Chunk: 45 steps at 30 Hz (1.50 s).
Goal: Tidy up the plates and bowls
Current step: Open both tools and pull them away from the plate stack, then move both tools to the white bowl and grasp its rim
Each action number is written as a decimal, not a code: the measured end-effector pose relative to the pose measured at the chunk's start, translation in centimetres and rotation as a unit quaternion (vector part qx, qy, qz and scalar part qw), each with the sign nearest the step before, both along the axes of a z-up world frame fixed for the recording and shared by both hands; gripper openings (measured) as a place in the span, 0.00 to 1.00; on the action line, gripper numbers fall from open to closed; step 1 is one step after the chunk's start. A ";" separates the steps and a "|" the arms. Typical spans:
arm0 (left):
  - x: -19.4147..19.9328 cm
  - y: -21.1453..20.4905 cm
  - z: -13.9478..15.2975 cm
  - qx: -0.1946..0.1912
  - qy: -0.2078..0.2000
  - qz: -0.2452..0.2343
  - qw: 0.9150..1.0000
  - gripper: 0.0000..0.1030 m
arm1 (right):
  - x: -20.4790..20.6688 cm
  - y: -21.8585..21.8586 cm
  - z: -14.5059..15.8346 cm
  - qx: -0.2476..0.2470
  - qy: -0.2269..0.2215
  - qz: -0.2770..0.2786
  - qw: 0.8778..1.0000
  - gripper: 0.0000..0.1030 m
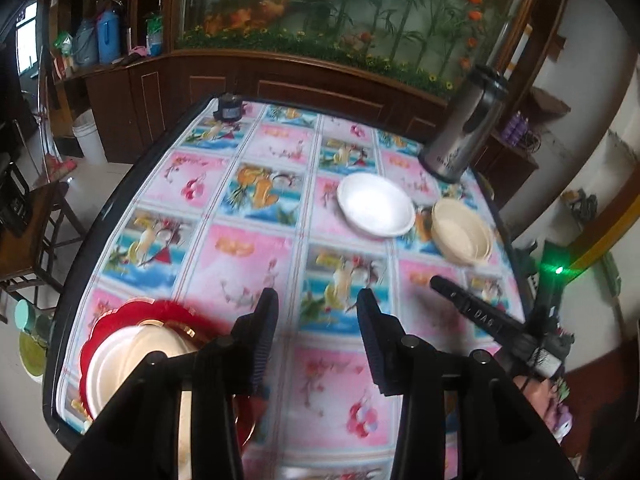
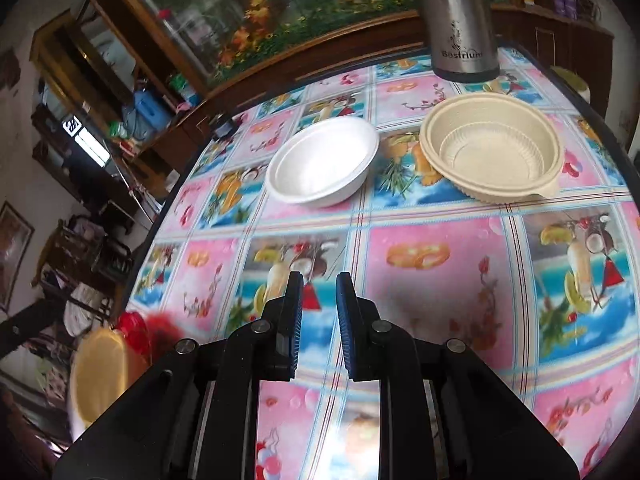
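A white foam bowl (image 1: 376, 204) (image 2: 322, 160) and a ribbed beige bowl (image 1: 462, 236) (image 2: 492, 148) sit side by side, upright, on the far right of the table. At the near left, cream plates (image 1: 132, 356) (image 2: 100, 368) lie stacked on a red scalloped plate (image 1: 132, 312) (image 2: 136, 328). My left gripper (image 1: 318, 294) hovers just right of that stack, open, with only tablecloth between its fingers. My right gripper (image 2: 320, 277) is above the cloth short of both bowls, its jaws a narrow gap apart and holding nothing. One of its fingers (image 1: 476, 314) shows in the left wrist view.
A steel thermos jug (image 1: 464, 128) (image 2: 460, 20) stands behind the bowls. A small dark object (image 1: 229, 109) sits at the far left corner. The table (image 1: 248, 264) has a patterned pink and blue cloth and a dark rim. Wooden cabinets and a chair (image 1: 36, 232) surround it.
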<state>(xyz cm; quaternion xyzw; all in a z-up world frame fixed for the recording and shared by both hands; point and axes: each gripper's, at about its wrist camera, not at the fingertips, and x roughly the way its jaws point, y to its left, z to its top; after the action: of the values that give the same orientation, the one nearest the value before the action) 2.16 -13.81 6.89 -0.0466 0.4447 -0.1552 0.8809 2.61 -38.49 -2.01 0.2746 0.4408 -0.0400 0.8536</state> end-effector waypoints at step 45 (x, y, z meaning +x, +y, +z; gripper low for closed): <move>17.7 -11.4 -9.3 0.111 -0.019 0.082 0.990 0.47 | 10.3 -8.6 -4.1 0.104 -0.003 -0.106 0.989 0.33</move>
<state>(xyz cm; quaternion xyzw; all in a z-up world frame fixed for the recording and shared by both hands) 19.81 -25.21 -2.42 0.0182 0.4367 -0.0335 0.8988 12.87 -47.11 -6.11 0.4073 0.4081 -0.0833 0.8128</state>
